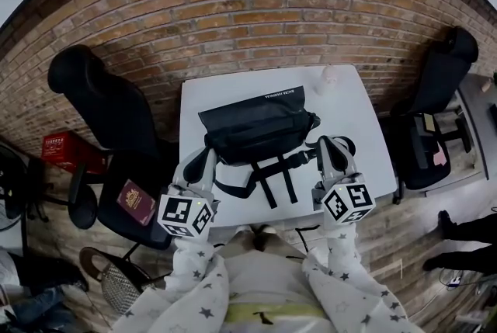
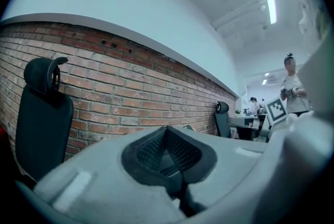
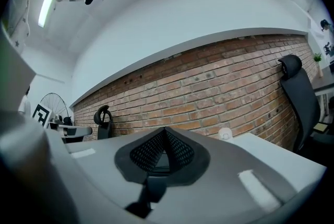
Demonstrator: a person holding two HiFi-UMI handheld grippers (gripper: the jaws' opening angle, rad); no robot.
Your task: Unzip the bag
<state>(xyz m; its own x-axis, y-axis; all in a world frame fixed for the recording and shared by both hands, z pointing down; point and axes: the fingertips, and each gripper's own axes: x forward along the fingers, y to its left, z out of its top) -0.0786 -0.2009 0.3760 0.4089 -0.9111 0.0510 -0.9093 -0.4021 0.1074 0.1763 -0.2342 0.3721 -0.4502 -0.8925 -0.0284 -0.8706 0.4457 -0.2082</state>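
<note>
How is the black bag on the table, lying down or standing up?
Lying down. In the head view the bag rests flat on the white table, with its straps spread out on the near side.

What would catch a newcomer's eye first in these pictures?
A black bag lies in the middle of a white table, its straps trailing toward the person. The left gripper and right gripper flank its near side, jaws shut and empty. Behind runs a brick wall.
</note>
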